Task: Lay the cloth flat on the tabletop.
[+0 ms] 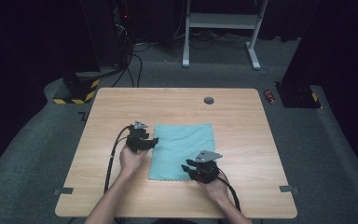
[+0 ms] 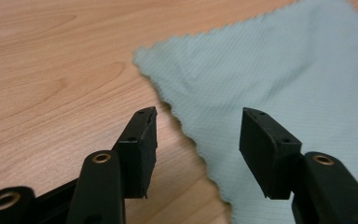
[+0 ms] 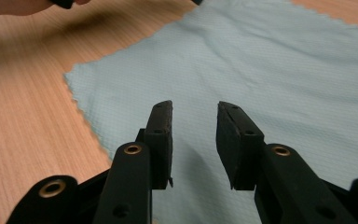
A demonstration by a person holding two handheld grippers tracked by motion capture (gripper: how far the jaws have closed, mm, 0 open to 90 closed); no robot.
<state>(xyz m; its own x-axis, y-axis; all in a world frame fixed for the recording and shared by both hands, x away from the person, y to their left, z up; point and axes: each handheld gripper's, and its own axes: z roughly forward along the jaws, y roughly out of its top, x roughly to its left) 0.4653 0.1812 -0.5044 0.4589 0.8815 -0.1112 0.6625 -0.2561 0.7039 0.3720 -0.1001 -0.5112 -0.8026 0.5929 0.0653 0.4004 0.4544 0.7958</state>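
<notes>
Your cloth (image 1: 182,150) lies flat, nothing folded yet. Your left gripper (image 1: 153,141) straddles its left edge, your right gripper (image 1: 189,167) its near edge; both jaws gape, gripping nothing.

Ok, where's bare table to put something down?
Free: the far strip between the cloth and the round grommet, and the right side of the table beyond the right tool. Crowded: the cloth's left edge by the left tool.

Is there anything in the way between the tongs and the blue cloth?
Nothing visible. The left tongs are open over the edge of the cloth, and the right tongs are open just above it. Only bare table lies around.
</notes>
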